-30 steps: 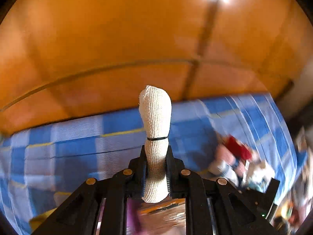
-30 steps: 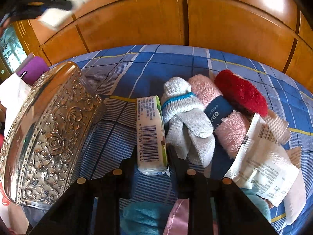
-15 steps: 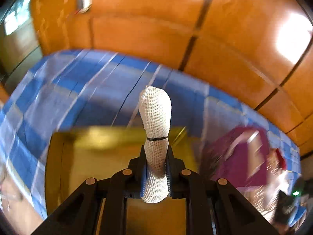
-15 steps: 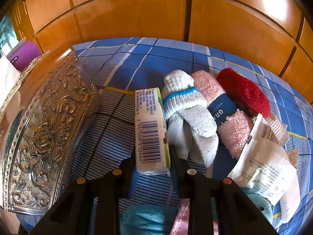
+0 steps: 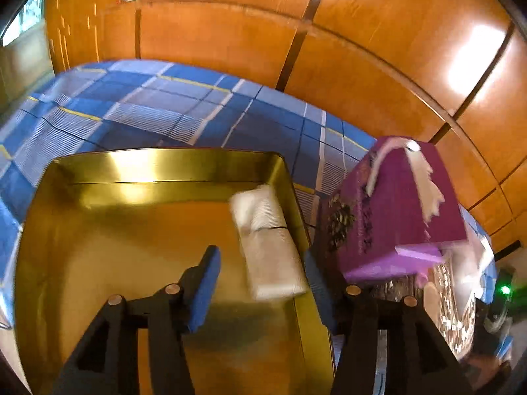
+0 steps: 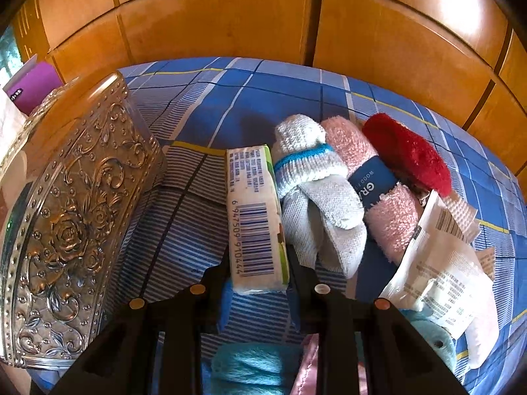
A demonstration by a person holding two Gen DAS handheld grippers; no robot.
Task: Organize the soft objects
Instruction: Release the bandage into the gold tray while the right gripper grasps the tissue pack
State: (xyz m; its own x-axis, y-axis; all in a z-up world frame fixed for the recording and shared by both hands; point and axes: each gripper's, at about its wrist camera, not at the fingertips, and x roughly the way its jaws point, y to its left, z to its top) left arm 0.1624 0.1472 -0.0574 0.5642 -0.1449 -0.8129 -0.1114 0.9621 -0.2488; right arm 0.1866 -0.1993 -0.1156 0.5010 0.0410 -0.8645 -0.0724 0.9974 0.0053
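My left gripper point(image 5: 260, 263) is open above a gold metal tray point(image 5: 171, 166). A white gauze roll point(image 5: 268, 245), blurred, lies loose between the fingers at the tray's right side. My right gripper point(image 6: 258, 276) is shut on a white soap-like packet with a barcode point(image 6: 255, 217), just above the blue checked cloth point(image 6: 184, 230). Beside the packet lie a white sock with a blue band point(image 6: 313, 184), a pink fluffy roll with a dark label point(image 6: 372, 181) and a red fluffy pad point(image 6: 408, 151).
A purple tissue box point(image 5: 395, 210) stands right of the tray. An embossed silver tin point(image 6: 69, 217) stands left of the right gripper. White paper packets point(image 6: 441, 270), a teal yarn ball point(image 6: 250, 368) and pink satin point(image 6: 308, 372) lie near. Wooden panels point(image 6: 230, 23) rise behind.
My left gripper swung over the gold tray, opened and let go of the gauze roll, which now sits in the tray. My right gripper stayed shut on the packet.
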